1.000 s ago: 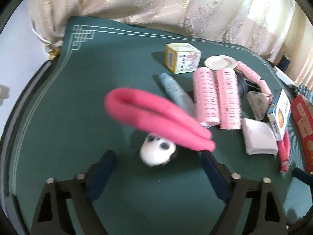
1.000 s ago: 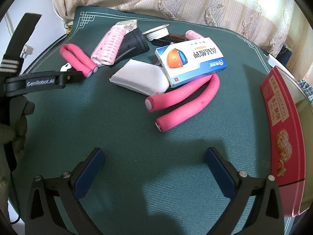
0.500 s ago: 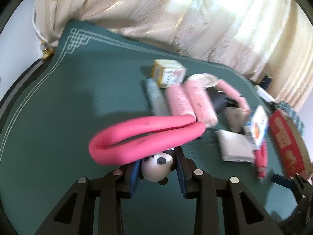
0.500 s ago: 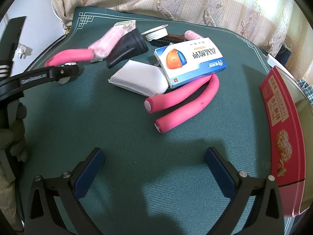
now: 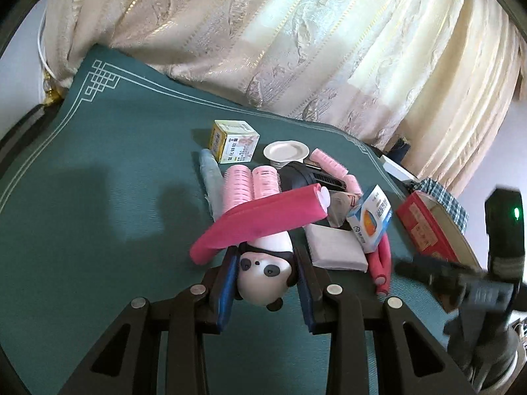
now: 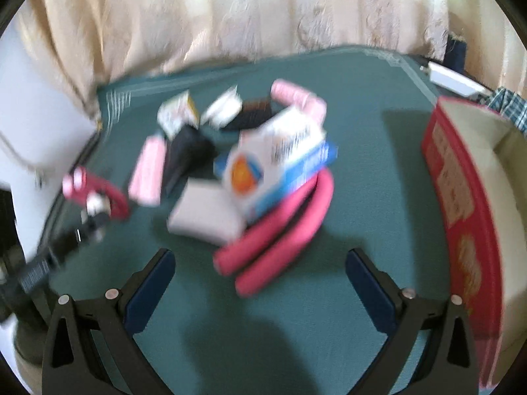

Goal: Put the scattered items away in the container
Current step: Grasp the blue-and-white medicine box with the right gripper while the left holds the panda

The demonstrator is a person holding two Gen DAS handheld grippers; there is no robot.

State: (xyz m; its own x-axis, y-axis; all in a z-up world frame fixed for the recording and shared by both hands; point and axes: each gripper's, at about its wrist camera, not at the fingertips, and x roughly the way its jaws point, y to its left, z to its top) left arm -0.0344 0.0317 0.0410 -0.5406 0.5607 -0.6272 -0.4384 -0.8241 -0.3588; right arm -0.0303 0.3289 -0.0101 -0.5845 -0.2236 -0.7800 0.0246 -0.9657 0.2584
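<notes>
Our left tool (image 5: 265, 271) is clamped on the panda figure (image 5: 263, 278), which carries a folded pink foam roller (image 5: 263, 219) above the green table (image 5: 98, 214). Our right tool (image 6: 260, 283) gapes wide and empty over the table, near the red box (image 6: 461, 197) at its right edge.

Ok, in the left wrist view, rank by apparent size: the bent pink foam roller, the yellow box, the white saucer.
1. Bent pink foam roller, though it is nearest the camera.
2. and 3. Yellow box and white saucer look alike: no ranking.
</notes>
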